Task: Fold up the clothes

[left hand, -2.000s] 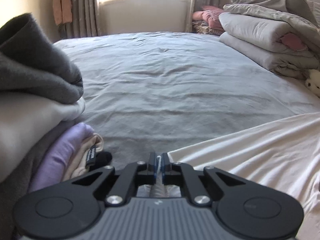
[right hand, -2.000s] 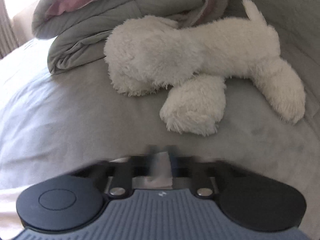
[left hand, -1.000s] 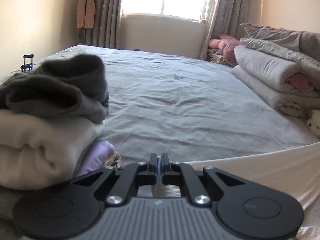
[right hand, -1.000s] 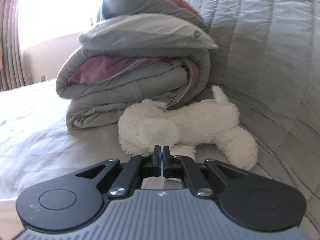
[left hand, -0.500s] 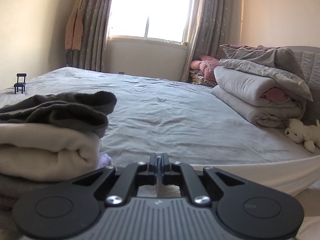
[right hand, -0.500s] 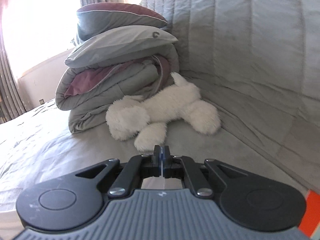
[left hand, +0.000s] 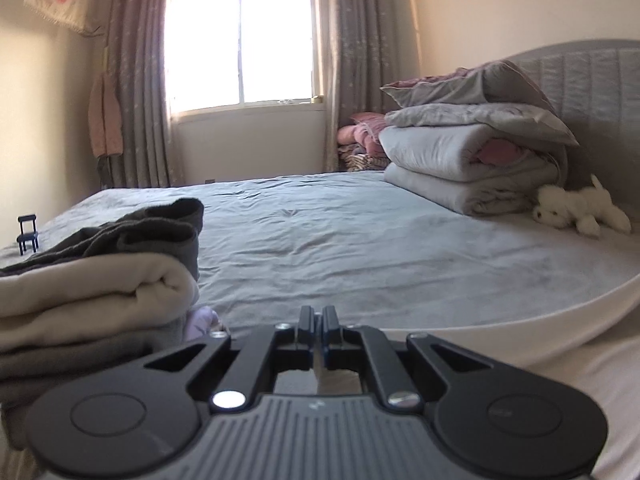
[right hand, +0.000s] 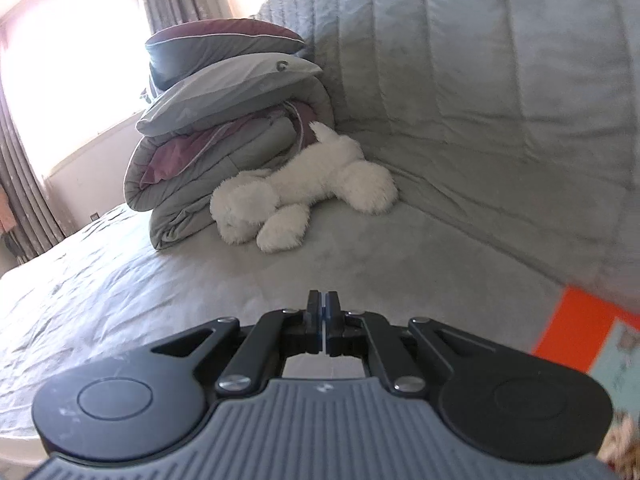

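Looks like a mid-fold lift: the left gripper [left hand: 318, 334] is clamped on an edge of the cream garment [left hand: 540, 340], which stretches off to its right in a taut band above the bed [left hand: 360, 240]. The right gripper [right hand: 323, 326] has its jaws pressed together too; pale cloth shows just behind them, so it's probably pinching the same piece, though that isn't clear. Next move likely calls for both ends carried level. The folded stack [left hand: 92, 304] sits beside the left gripper.
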`<state>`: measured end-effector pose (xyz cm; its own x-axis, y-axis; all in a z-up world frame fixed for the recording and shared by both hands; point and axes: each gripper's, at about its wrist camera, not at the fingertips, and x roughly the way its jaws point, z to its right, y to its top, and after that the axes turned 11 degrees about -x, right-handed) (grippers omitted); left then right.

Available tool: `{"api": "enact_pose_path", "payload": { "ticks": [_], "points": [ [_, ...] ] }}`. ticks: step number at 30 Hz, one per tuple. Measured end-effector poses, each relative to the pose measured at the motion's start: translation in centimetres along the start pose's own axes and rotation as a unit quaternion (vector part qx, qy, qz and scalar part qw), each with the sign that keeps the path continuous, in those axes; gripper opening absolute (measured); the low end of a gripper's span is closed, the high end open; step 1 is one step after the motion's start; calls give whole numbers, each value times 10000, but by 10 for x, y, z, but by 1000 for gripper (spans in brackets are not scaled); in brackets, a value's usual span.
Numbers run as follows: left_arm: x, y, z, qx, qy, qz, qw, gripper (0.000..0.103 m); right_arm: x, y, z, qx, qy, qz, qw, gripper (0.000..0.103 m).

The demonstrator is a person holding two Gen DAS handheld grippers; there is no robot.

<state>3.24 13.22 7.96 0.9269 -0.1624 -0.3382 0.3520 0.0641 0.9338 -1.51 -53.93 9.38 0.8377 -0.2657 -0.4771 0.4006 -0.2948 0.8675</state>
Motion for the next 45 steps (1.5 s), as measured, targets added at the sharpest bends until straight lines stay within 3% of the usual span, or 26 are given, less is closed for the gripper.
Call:
{"api": "enact_pose_path", "payload": {
  "ticks": [10,19,28,32,35,36,38,40,41,43,45],
  "points": [
    [-31,-18,1,476,49,210,9986,3,-33,-34,27,232,-129,-107,9996,1],
    [-50,-42,2,988,86,135,9950,3,-56,-64,42,212,-170,-295,9992,2],
    [-56,-47,-7,928,94,71,9956,3,-84,-78,61,386,-289,-230,9986,0],
    [-58,-55,-2,1139,-84,-37,9935,4,-83,-90,55,51,-176,-465,9988,0],
    [-56,-63,2,1392,-41,-148,9901,4,-82,-95,31,-492,342,-629,9962,1],
    [-55,-64,3,1433,-33,-171,9895,4,-81,-96,19,-730,560,-710,9932,13],
    [-55,-65,3,1441,-33,-175,9894,4,-77,-99,2,-1018,768,-928,9875,13],
    [-56,-64,2,1416,-32,-162,9898,4,-73,-101,-4,-908,896,-1105,9857,15],
    [-56,-64,2,1409,-31,-159,9899,4,-70,-103,-1,-674,942,-1228,9857,17],
    [-56,-64,3,1406,-32,-162,9899,4,-62,-110,12,36,1097,-1494,9827,40],
    [-56,-63,3,1403,-33,-165,9900,4,-56,-116,25,696,1128,-1634,9776,44]
  ]
}}
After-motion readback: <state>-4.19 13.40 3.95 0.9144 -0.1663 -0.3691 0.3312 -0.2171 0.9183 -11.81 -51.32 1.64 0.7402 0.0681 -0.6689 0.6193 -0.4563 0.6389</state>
